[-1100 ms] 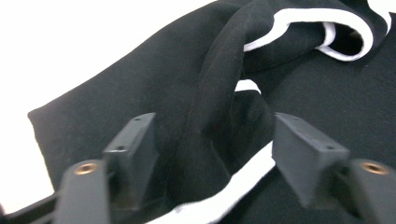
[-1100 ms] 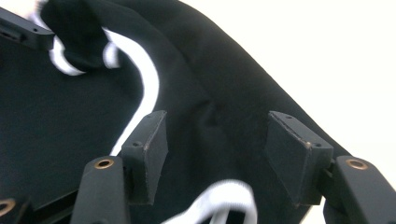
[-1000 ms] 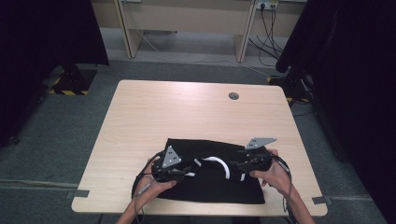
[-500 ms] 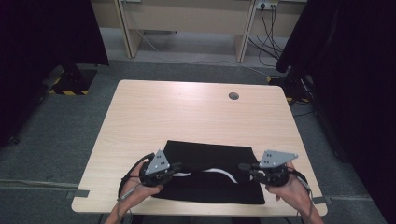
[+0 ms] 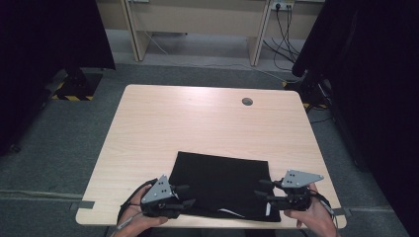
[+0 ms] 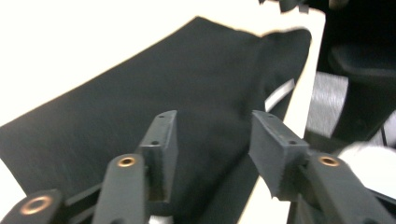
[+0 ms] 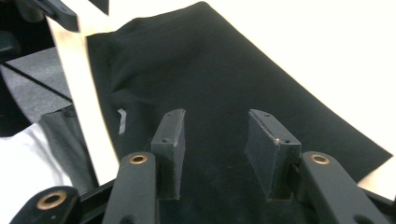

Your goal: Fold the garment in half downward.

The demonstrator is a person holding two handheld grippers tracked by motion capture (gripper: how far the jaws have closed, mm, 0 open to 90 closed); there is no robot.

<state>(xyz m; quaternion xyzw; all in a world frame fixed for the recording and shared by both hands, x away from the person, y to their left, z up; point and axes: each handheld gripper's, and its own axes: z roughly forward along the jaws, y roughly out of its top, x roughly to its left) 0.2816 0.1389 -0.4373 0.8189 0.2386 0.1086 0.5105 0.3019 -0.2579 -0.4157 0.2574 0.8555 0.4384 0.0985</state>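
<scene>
A black cloth (image 5: pixel 220 177) lies flat on the light wooden table (image 5: pixel 197 123), close to its front edge; small white marks (image 5: pixel 267 209) show along its near hem. My left gripper (image 5: pixel 185 195) points at the cloth's left edge, and my right gripper (image 5: pixel 262 190) points at its right edge. Each set of jaws has just been opening. In the left gripper view the left gripper (image 6: pixel 212 140) stands apart over the cloth (image 6: pixel 140 107) without pressing it. The right gripper (image 7: pixel 215 140) hangs the same way above the cloth (image 7: pixel 210 70), gripping nothing.
A round cable hole (image 5: pixel 247 101) sits near the table's far right. Black curtains (image 5: pixel 44 44) hang at both sides. A desk frame with cables (image 5: pixel 281 29) stands behind. The table's far half is bare wood.
Both grippers moved apart from the cloth's middle to its side edges and back toward the front edge. The rumpled cloth with white stripes showing now lies flat. Both sets of jaws stand apart.
</scene>
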